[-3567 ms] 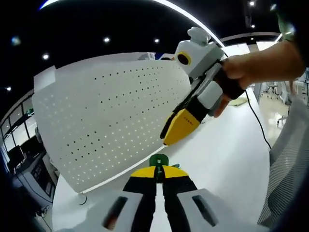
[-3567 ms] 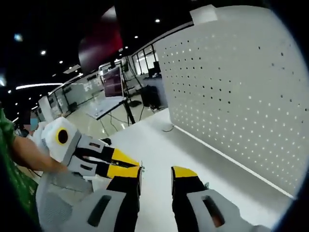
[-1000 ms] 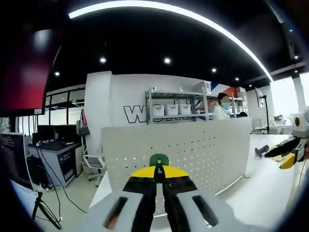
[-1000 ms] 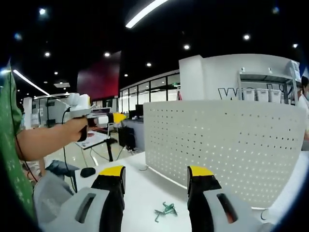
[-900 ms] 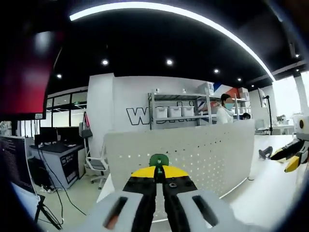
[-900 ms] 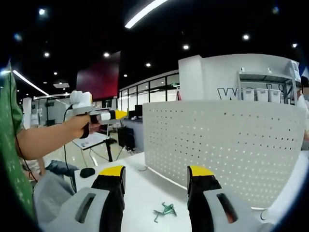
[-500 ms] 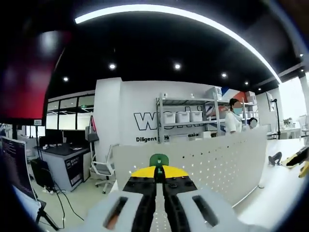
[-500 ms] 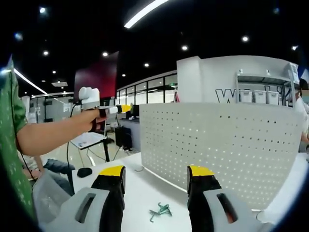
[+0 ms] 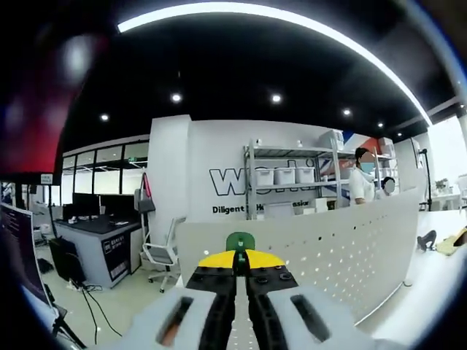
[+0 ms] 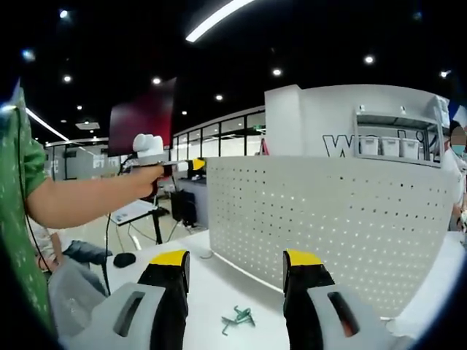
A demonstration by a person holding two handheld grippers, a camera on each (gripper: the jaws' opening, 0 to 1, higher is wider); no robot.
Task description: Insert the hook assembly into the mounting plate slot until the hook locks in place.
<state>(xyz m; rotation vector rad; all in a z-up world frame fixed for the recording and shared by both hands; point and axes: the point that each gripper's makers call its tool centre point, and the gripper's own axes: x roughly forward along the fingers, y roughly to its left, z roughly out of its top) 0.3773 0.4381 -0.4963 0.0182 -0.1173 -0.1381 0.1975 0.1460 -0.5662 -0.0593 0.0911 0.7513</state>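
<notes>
Left gripper (image 9: 240,257) swung leftward, jaws clamped on green hook (image 9: 240,240). Pegboard (image 10: 328,226) ahead of both. Right gripper (image 10: 237,264) jaws apart, spare hooks (image 10: 235,318) between. Insertion not begun.

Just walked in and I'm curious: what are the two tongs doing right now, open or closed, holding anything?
Left tongs: closed on a small green hook piece.
Right tongs: open, holding nothing.

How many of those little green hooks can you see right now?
2 for certain: one green hook pinched in the left claw, and a green hook cluster lying on the white table before the pegboard; it may hold several.
</notes>
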